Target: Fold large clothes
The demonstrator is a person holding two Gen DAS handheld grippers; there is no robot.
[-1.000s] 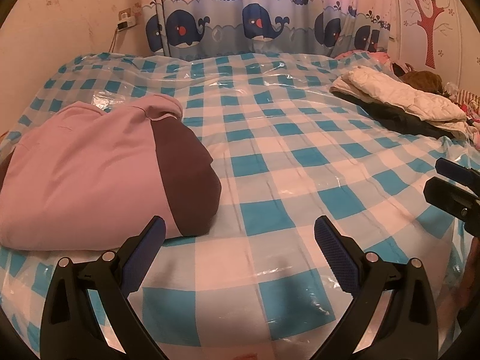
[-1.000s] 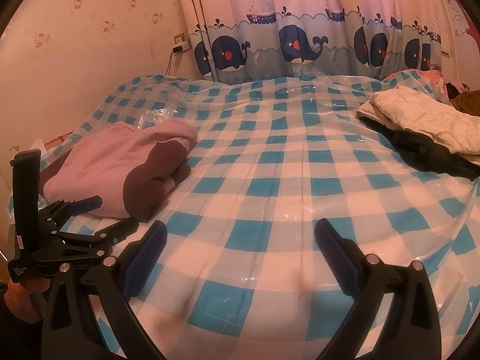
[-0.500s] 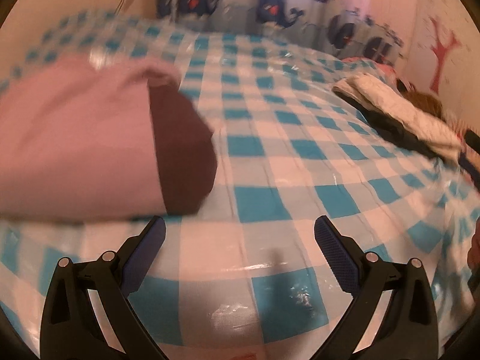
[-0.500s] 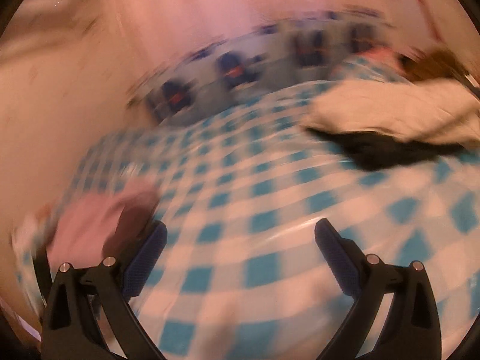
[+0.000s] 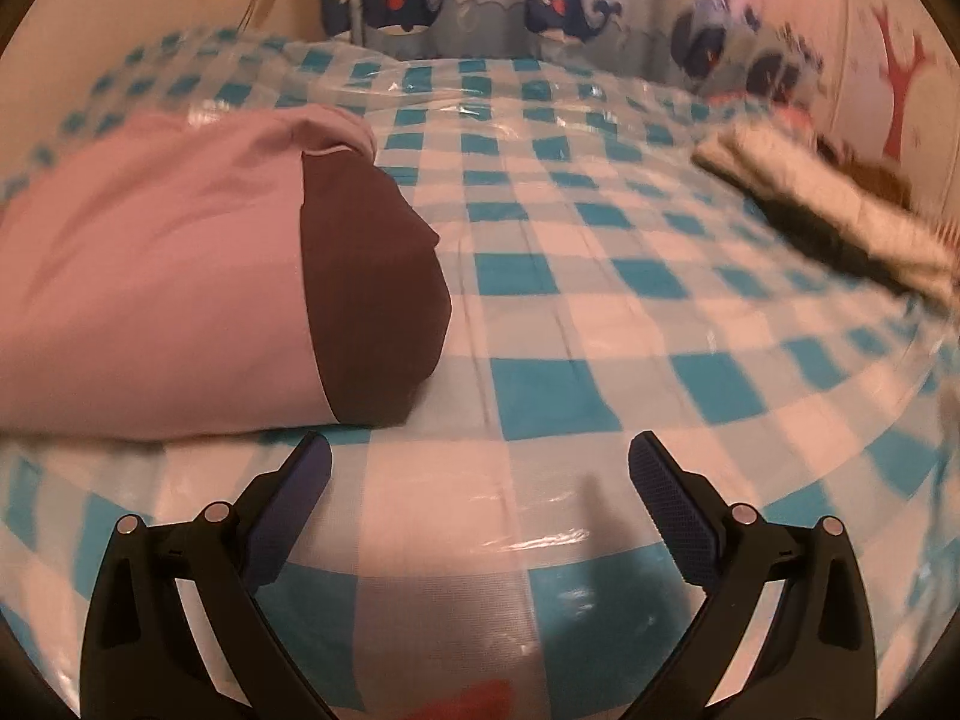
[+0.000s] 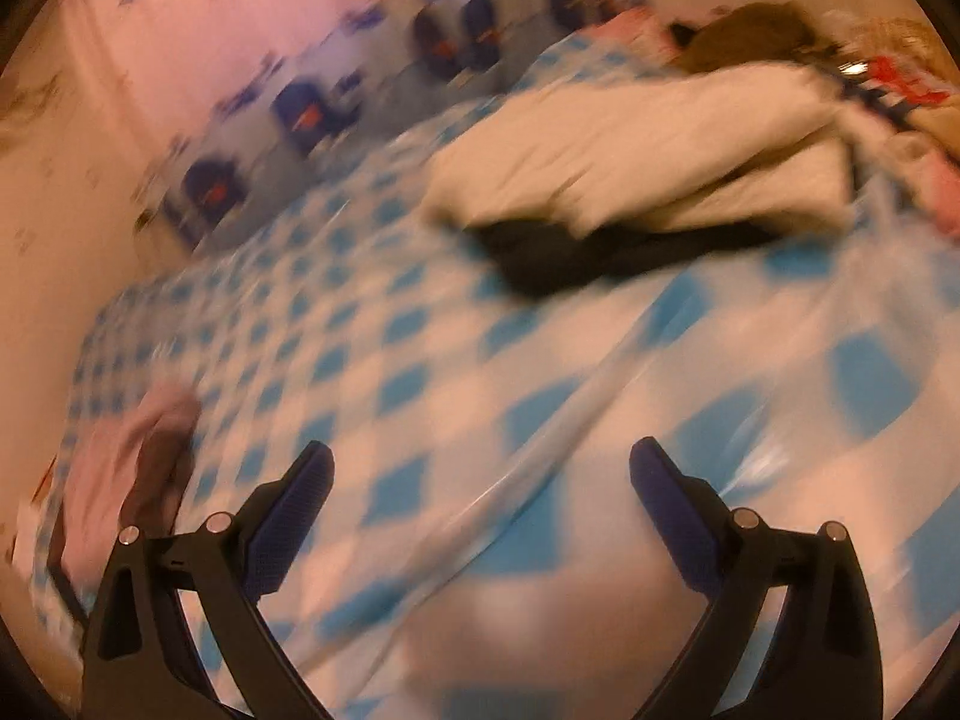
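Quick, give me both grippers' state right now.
Left gripper: open, holding nothing, over the bed.
Right gripper: open, holding nothing.

Right wrist view motion-blurred throughout, whale curtain (image 6: 312,114) smeared, pink-and-brown folded garment (image 6: 138,468) cut by left edge, white and black clothes pile (image 5: 840,222) blurred in left wrist view, far-right clutter (image 6: 900,90) unidentifiable.

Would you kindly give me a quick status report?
Both grippers, left and right, open, empty. Pink garment folded on bed. White and black clothes unfolded. Nothing in the way.
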